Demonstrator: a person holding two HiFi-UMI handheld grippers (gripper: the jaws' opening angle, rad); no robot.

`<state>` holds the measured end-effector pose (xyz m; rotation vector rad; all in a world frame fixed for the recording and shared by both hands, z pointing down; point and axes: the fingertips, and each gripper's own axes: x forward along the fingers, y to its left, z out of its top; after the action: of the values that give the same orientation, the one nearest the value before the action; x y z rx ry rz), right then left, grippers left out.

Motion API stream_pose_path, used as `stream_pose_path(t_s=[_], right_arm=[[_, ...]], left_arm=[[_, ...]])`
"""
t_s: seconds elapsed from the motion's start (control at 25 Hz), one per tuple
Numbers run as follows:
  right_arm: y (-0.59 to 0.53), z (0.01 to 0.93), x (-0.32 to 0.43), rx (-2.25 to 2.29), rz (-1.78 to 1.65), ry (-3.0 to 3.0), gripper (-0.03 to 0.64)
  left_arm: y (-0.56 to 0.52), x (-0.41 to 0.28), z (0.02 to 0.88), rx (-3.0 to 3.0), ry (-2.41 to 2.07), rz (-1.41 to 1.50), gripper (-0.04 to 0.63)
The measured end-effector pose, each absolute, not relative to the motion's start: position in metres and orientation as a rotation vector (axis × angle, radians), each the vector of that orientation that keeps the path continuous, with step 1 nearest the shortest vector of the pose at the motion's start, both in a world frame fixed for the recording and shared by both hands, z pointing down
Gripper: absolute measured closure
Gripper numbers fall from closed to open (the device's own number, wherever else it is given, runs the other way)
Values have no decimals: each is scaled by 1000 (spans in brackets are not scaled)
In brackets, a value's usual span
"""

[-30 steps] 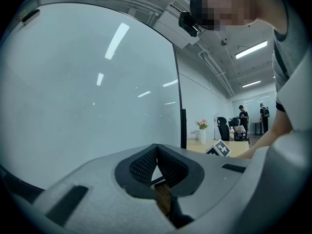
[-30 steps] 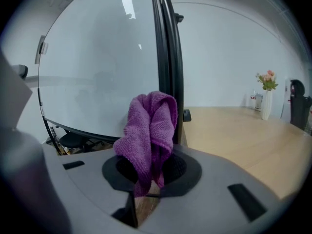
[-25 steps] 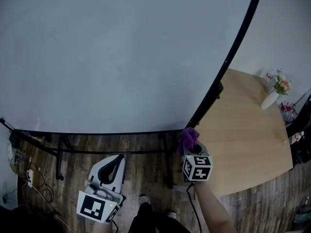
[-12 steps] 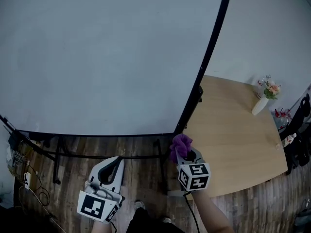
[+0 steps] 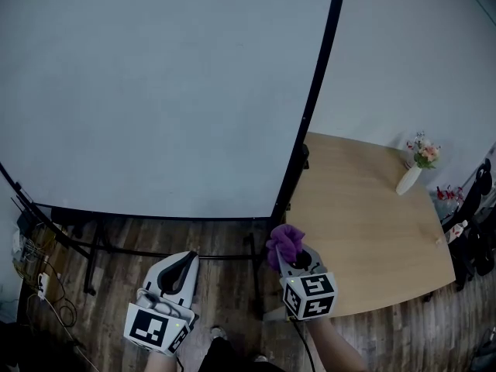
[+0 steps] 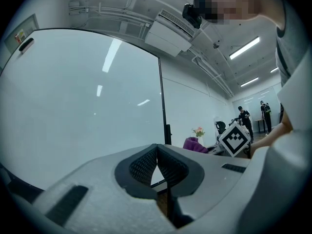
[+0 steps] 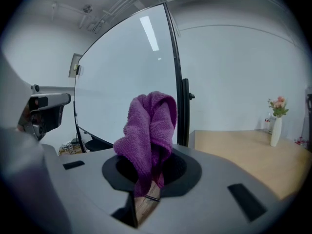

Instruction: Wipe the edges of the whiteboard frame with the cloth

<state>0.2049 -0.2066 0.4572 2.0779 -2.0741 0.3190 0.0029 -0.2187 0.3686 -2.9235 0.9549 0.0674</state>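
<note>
The left gripper (image 5: 180,262) hangs low, jaws together on nothing; the right gripper (image 5: 294,260) clamps the purple cloth (image 5: 284,242). In the last second the cloth has dropped just clear of the whiteboard frame (image 5: 310,115) at its lower right corner, so wiping has paused, probably before the upright edge

Reflecting ceiling lights off the smooth, glossy whiteboard (image 6: 87,96); showing nubby, soft purple weave in the cloth (image 7: 148,126); looking matt grey plastic over the right gripper (image 7: 146,177), dull black along the frame (image 5: 318,68), pale satin wood on the table (image 5: 372,223).
</note>
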Motion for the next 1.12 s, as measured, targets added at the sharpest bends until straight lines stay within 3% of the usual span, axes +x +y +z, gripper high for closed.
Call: stream_pose_path(t_s=[1.12], right_arm=[[-83,382,152,1989,66,-2304,543]], left_arm=[[-98,-3,343,-2843,964,145,578]])
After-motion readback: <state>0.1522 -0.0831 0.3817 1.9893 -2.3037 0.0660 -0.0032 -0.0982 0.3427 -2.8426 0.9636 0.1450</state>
